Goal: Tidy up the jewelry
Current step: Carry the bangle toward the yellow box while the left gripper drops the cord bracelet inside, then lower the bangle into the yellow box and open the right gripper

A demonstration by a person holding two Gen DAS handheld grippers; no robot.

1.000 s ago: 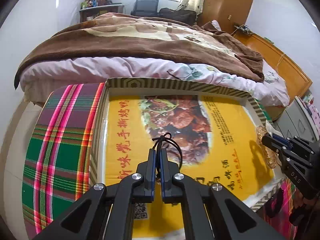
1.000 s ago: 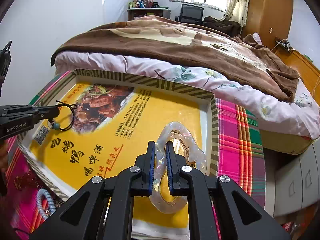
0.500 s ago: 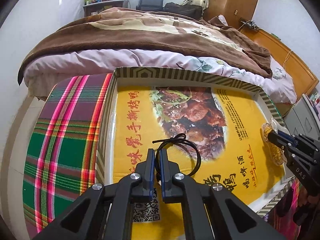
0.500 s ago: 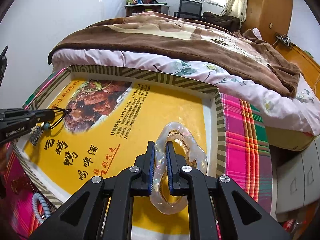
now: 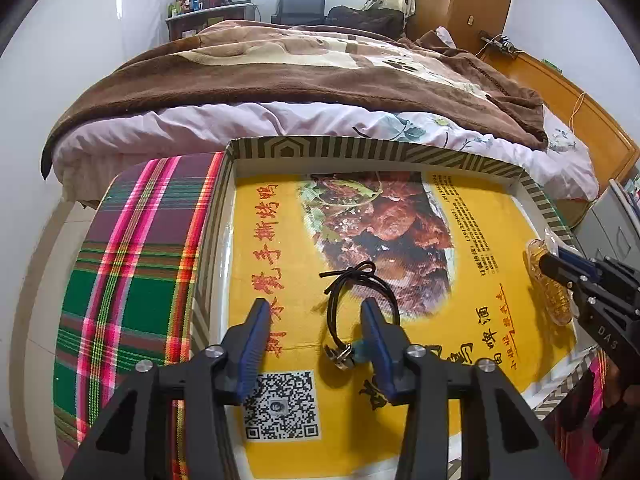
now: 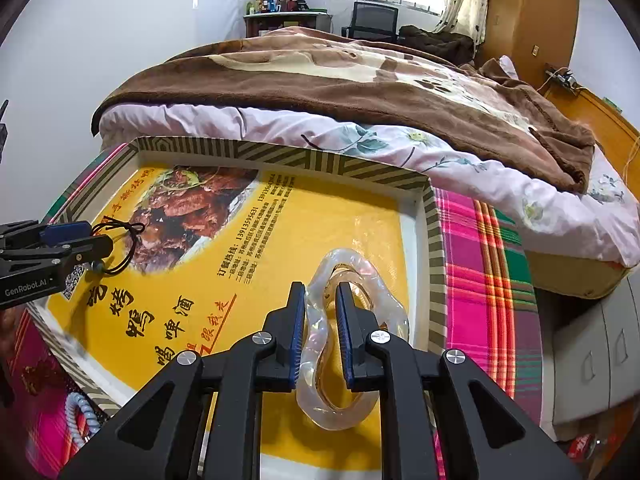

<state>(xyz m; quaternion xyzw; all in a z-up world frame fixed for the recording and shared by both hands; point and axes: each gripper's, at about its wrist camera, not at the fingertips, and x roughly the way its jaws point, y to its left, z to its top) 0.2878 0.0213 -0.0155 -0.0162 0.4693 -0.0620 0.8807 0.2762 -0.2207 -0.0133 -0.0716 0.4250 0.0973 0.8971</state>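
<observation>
A shallow box [image 5: 360, 148] with a striped rim is seen on a plaid cloth [image 5: 140, 280], its floor covered by a yellow printed sheet with a food picture. A bed [image 5: 304, 80] with a brown blanket lies beyond the far rim. The left gripper [image 5: 316, 320] is found over the near left part of the box; its jaws are opening and stand well apart. A black cord bracelet [image 5: 360, 300] is seen lying on the sheet between the 2 blue pads, its knot toward the far side and a small metal charm and blue bead at the near end. Its bead lies just beside the right pad; whether they touch cannot be told. The right gripper [image 6: 320, 320] is found over the near right part of the box, close to the right wall. Its jaws are opening slightly, with a wavy clear bangle [image 6: 348, 340] between them; the pads are seen just beside the bangle's band, and a firm press is not evident. The bangle is seen resting on the sheet. In the right wrist view, a pale blue bead string [image 6: 80, 416] is noted on the cloth outside the box's near left edge.
</observation>
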